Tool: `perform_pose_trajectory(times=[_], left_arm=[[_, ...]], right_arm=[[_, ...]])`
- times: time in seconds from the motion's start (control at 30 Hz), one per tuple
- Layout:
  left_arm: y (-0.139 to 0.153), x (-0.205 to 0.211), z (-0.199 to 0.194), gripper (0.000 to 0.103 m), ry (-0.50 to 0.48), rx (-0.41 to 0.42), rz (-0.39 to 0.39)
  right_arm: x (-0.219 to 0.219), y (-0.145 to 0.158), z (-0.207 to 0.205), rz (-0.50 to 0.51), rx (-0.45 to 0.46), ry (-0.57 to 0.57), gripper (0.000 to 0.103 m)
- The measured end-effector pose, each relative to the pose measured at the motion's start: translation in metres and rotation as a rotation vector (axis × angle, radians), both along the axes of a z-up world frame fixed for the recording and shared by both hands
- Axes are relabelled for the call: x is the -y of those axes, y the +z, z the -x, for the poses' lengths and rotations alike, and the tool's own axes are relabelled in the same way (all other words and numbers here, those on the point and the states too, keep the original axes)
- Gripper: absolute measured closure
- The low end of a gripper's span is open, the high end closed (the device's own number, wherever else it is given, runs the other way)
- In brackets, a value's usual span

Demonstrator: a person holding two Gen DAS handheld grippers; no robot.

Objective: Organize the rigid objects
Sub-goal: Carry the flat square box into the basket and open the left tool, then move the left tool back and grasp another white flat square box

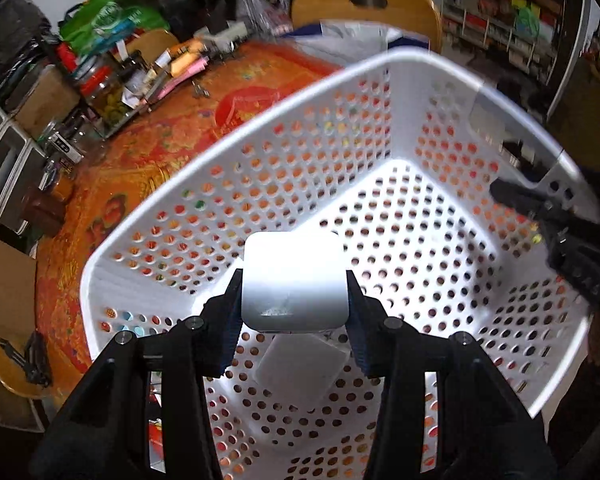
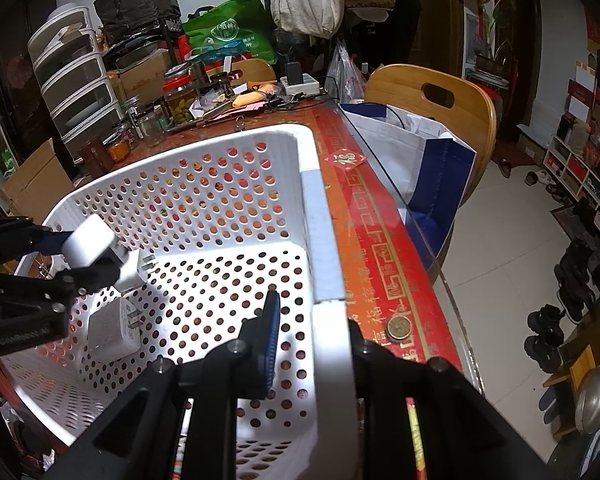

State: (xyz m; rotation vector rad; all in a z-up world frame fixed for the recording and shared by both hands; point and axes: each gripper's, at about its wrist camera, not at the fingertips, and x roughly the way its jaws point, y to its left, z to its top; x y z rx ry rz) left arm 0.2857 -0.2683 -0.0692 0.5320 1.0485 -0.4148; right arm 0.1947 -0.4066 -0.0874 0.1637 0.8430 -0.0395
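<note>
My left gripper (image 1: 295, 292) is shut on a white plug-in charger (image 1: 295, 280) and holds it above the inside of a white perforated basket (image 1: 260, 92). In the right wrist view that gripper (image 2: 80, 252) hangs over the basket's left side, and the held charger (image 2: 90, 242) has its prongs pointing right. A second white charger (image 2: 110, 332) lies on the basket floor, directly under the held one (image 1: 300, 368). My right gripper (image 2: 314, 312) is shut on the basket's right wall at the rim (image 2: 324, 220); it shows as a dark shape at the rim (image 1: 540, 208).
The basket stands on a table with a red-orange cloth (image 2: 380, 240). Jars (image 2: 178, 100), boxes and bags crowd the far end. A wooden chair (image 2: 432, 96) with a blue-and-white bag (image 2: 432, 160) stands to the right. A coin (image 2: 399, 326) lies near the table's edge.
</note>
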Motion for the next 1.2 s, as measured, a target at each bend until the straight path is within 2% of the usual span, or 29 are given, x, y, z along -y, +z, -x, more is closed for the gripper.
perform_pose_trajectory(times=[0.13,0.27,0.3,0.4,0.5,0.6,0.67,0.7,0.73,0.77,0.87,0.97,1.07,1.2], left_arm=[[-0.013,0.007,-0.007,0.06,-0.009,-0.069,-0.048],[-0.02,0.005,-0.011,0.059,-0.003,-0.108,-0.056],[-0.02,0.004,-0.012,0.056,-0.001,-0.106,-0.054],[-0.012,0.0,-0.009,0.037,-0.004,-0.065,-0.026],[0.007,-0.017,0.003,0.034,-0.003,0.01,0.014],[0.044,-0.072,0.026,0.033,0.041,0.097,0.137],[0.066,-0.127,0.042,0.022,0.117,0.168,0.206],[0.073,-0.158,0.05,0.008,0.17,0.209,0.222],[0.077,-0.189,0.057,0.0,0.229,0.248,0.227],[0.077,-0.214,0.063,0.0,0.281,0.272,0.226],[0.041,-0.287,0.06,0.0,0.447,0.203,0.183],[-0.007,-0.321,0.051,0.0,0.53,0.106,0.148],[-0.039,-0.332,0.042,0.0,0.527,0.071,0.154],[-0.067,-0.33,0.026,0.001,0.515,0.053,0.149]], right_arm=[[0.0,0.0,0.0,0.0,0.001,-0.001,0.084],[0.0,-0.001,0.0,0.0,-0.003,-0.002,0.084],[0.0,-0.001,0.0,0.0,-0.003,-0.002,0.084],[-0.001,-0.001,0.0,0.003,-0.007,-0.003,0.084],[-0.002,-0.001,0.0,0.009,-0.01,-0.003,0.085],[-0.002,-0.001,0.0,0.012,-0.01,-0.001,0.085],[-0.003,-0.001,0.001,0.015,-0.011,0.001,0.085],[-0.003,-0.001,0.001,0.016,-0.01,0.002,0.085],[-0.002,-0.001,0.0,0.016,-0.01,0.002,0.085],[-0.003,-0.001,0.0,0.016,-0.007,0.003,0.085],[-0.002,-0.001,0.001,0.013,-0.001,0.0,0.085],[0.0,0.0,0.0,0.008,0.004,-0.003,0.085],[0.0,0.001,0.0,0.009,0.002,-0.005,0.085],[0.0,0.0,0.0,0.009,-0.003,-0.005,0.085]])
